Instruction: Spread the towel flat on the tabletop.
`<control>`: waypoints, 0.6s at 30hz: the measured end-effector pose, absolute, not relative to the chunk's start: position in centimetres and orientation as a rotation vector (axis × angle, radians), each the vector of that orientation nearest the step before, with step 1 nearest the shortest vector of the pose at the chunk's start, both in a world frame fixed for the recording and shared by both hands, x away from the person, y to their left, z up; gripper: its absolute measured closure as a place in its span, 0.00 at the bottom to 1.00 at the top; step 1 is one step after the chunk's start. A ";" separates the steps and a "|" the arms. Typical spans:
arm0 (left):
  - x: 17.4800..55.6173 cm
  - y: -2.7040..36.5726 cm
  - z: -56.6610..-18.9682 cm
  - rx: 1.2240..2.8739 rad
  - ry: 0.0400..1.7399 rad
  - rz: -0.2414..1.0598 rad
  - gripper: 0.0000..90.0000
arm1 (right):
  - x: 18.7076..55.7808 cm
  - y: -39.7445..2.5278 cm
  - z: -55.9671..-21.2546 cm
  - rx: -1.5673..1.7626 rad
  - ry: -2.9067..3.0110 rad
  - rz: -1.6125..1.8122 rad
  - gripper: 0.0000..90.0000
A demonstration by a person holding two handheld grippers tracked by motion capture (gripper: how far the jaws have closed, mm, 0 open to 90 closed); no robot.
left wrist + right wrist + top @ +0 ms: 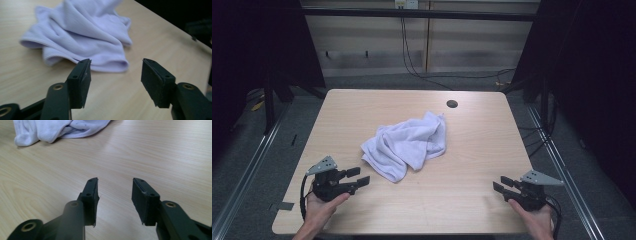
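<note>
Table point(362, 110) holds a crumpled towel point(407, 145), untouched; I hold left gripper point(359, 178) near it, right gripper point(502, 184) well apart, both wide, nothing gripped.

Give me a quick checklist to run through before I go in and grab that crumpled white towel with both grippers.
1. Left gripper open: ok, jaws stand apart.
2. Right gripper open: ok, jaws apart with nothing between them.
3. Towel free to lift: ok, nothing lies on it.
4. Left gripper near the towel: ok, its near edge lies just beyond the jaws.
5. Right gripper near the towel: not ok, bare table separates them.
6. Towel corners findable: cannot tell, it is bunched in folds.
</note>
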State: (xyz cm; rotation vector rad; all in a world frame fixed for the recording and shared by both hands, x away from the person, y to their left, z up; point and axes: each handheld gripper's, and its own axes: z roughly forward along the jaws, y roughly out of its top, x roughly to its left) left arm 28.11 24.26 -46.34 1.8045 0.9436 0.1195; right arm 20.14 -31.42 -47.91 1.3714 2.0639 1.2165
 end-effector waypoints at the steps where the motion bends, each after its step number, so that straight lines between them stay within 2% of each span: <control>1: 28.5 24.2 -46.3 1.802 0.952 0.119 0.47 | 20.2 -31.3 -47.9 1.363 2.068 1.210 0.58; 5: 29.7 22.6 -46.6 1.939 0.884 0.178 0.47 | 20.4 -31.1 -47.9 1.363 2.063 1.240 0.56; 7: 30.5 21.3 -46.7 2.014 0.802 0.180 0.56 | 20.7 -30.9 -48.0 1.367 2.088 1.237 0.55; 8: 30.5 21.3 -46.7 2.014 0.802 0.180 0.61 | 20.7 -30.9 -48.0 1.367 2.088 1.237 0.55; 10: 31.2 20.7 -46.3 2.015 0.773 0.163 0.62 | 20.9 -30.8 -48.1 1.357 2.103 1.241 0.54; 14: 33.5 19.7 -46.1 1.988 0.773 0.126 0.71 | 21.2 -30.5 -48.1 1.361 2.113 1.247 0.53; 18: 35.1 18.1 -47.0 2.026 0.773 0.138 0.72 | 21.4 -30.2 -48.0 1.344 2.133 1.260 0.53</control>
